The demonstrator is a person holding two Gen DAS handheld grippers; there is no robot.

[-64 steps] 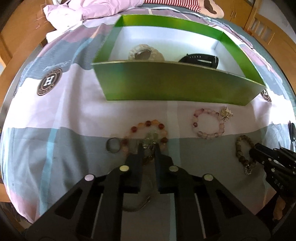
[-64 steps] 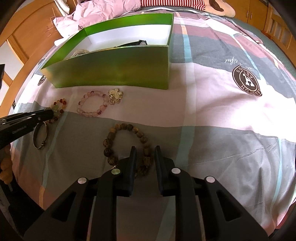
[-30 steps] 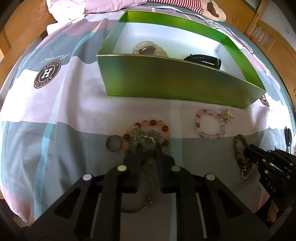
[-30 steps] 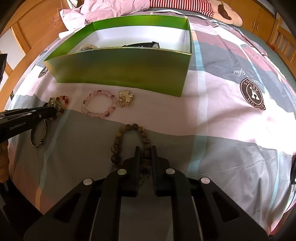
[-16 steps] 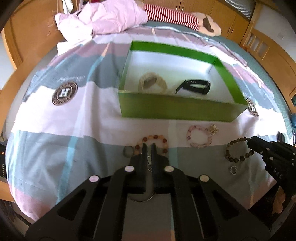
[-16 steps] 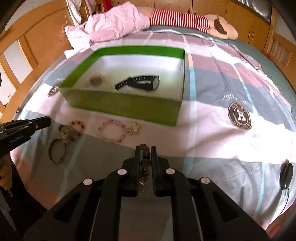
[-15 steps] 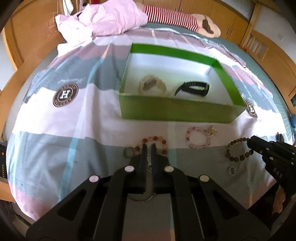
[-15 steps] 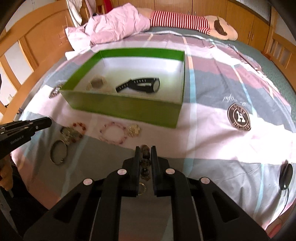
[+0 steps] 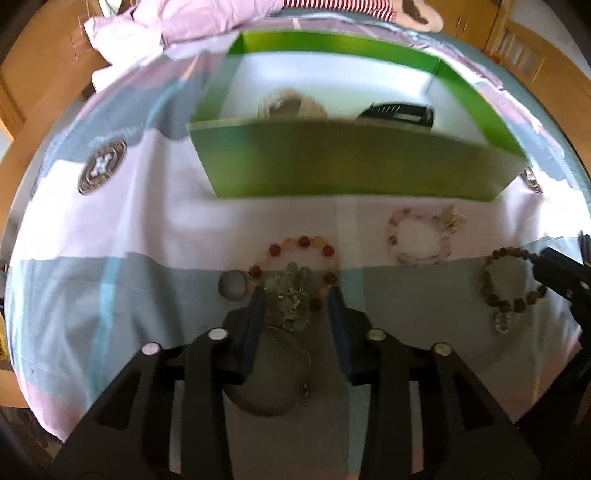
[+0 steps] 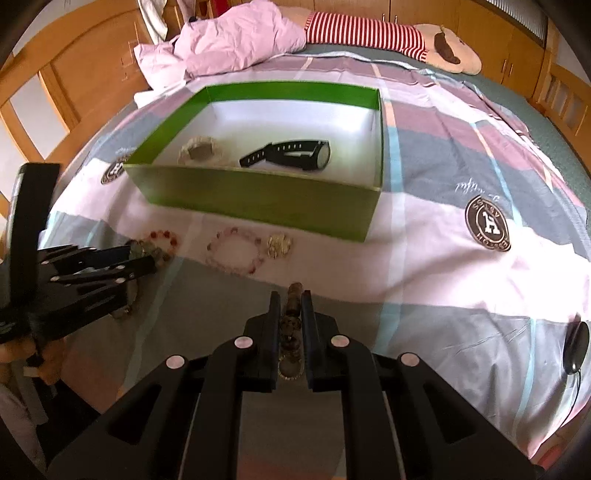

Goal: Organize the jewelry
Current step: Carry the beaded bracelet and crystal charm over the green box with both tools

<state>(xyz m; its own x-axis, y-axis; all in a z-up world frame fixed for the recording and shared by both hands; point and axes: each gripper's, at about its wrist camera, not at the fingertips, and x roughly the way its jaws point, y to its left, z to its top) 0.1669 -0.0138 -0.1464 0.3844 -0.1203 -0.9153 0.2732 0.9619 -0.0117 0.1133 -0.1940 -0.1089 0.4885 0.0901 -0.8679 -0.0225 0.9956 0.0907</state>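
A green box (image 9: 347,166) (image 10: 258,199) with a white floor sits on the bed and holds a pale bracelet (image 10: 199,149) and a black watch (image 10: 291,155). My left gripper (image 9: 295,295) is open low over a red-and-orange bead bracelet (image 9: 295,245) and a pale green charm cluster (image 9: 290,291), jaws either side of the cluster. My right gripper (image 10: 290,299) is shut on a brown bead bracelet (image 10: 291,314), lifted above the sheet. It also shows in the left wrist view (image 9: 511,277). A pink bead bracelet (image 9: 419,240) (image 10: 236,251) with a gold charm (image 10: 279,245) lies before the box.
A silver bangle (image 9: 269,373) lies under my left gripper, and a small ring (image 9: 232,284) lies left of the red bracelet. Pink bedding (image 10: 236,40) and a striped plush (image 10: 388,33) lie behind the box. Wooden bed rails (image 10: 74,81) frame the bed.
My left gripper has dropped low over the red bracelet and opened its jaws wide. My right gripper stays shut on the brown bracelet, held up off the sheet.
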